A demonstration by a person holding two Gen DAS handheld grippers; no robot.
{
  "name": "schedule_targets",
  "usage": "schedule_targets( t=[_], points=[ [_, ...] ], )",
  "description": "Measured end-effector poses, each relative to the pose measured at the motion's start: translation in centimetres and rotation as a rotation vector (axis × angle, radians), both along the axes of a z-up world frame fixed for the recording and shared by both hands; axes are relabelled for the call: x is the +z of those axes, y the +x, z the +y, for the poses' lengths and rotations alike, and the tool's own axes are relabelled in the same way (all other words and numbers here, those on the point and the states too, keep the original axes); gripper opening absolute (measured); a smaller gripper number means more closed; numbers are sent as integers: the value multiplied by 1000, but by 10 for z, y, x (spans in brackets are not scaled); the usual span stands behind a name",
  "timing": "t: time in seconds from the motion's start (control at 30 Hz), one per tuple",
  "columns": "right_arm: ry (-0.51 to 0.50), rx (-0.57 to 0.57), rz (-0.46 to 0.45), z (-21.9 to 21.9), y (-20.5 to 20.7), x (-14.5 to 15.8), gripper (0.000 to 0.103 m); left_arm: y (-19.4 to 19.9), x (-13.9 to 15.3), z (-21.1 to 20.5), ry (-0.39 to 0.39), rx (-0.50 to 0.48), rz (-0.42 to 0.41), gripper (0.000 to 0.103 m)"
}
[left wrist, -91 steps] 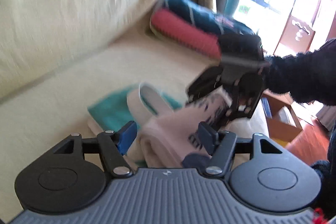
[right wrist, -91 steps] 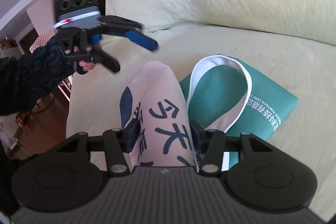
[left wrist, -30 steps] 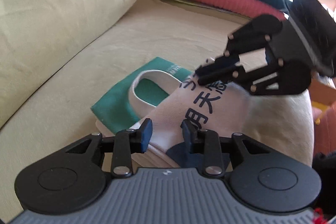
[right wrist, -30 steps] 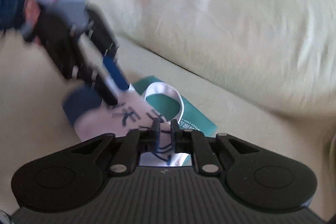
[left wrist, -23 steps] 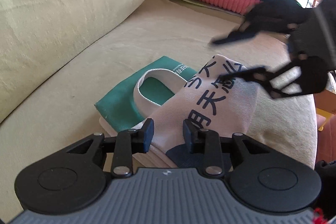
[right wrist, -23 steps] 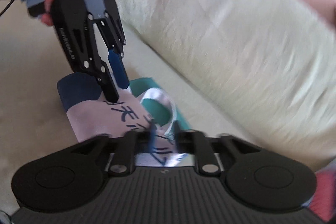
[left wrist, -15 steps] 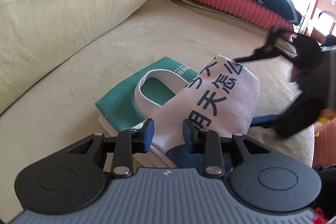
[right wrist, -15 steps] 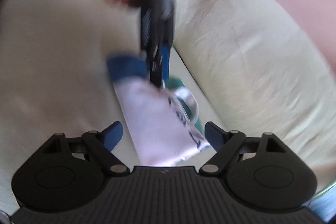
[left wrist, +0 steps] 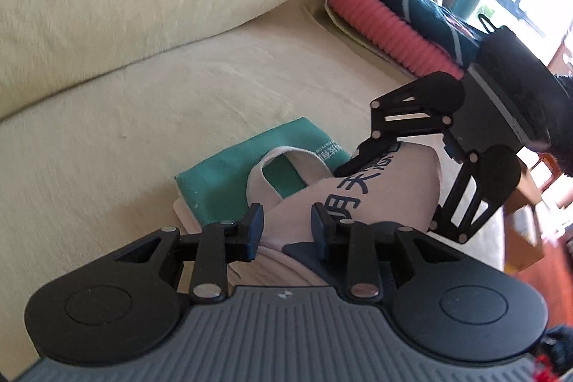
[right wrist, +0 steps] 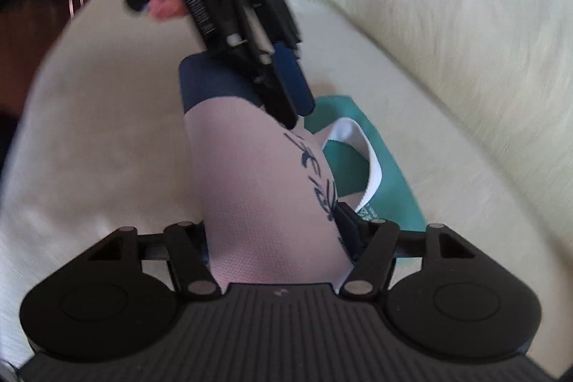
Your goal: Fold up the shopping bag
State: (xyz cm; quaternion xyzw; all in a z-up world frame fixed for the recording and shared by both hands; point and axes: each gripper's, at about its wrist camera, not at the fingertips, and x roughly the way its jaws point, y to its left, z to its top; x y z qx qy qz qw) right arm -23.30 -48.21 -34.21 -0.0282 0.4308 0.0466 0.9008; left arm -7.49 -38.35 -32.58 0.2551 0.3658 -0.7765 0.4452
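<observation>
Bag (right wrist: 265,188), soft light cloth on sofa (left wrist: 150,117), flops easily, so grip at folded ends: L gripper (left wrist: 286,226) & R gripper (right wrist: 274,238) both closing astride it.

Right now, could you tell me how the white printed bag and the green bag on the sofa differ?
The white printed bag is bulged up in a rounded fold with both grippers at it; the green bag lies flat beneath and beside it, touched by neither. The white one carries large dark characters, the green one only small white print. Both are fabric and rest on the sofa cushion.
</observation>
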Motion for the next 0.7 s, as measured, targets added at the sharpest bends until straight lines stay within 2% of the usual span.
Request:
schedule_targets(
  t=[0.1, 0.13, 0.17, 0.2, 0.33, 0.43, 0.5, 0.53, 0.6, 0.67, 0.7],
  points=[
    [163, 33, 78, -18, 10, 7, 58, 1, 2, 8, 64, -44, 55, 33],
    [228, 48, 105, -18, 13, 8, 58, 1, 1, 13, 73, -54, 66, 33],
    [338, 79, 145, -22, 17, 7, 58, 2, 0, 17, 74, -54, 70, 33],
    [380, 90, 160, -27, 22, 4, 58, 5, -2, 20, 65, -31, 81, 33],
    [607, 69, 219, -66, 34, -17, 58, 21, 13, 32, -62, 35, 57, 33],
    [762, 53, 240, -93, 35, -33, 57, 43, 33, 53, -150, -16, 65, 33],
    [801, 64, 247, -104, 40, -41, 57, 47, 36, 62, -155, -92, 27, 43],
    [813, 65, 248, -108, 42, -43, 56, 46, 35, 67, -144, -160, -3, 53],
    [831, 63, 249, -113, 43, -48, 56, 37, 28, 75, -112, -277, -60, 55],
    [828, 63, 244, -100, 20, -48, 56, 18, 21, 80, -136, -369, -155, 55],
    [826, 62, 243, -93, 13, -44, 56, 15, 19, 82, -143, -384, -174, 56]
  ],
)
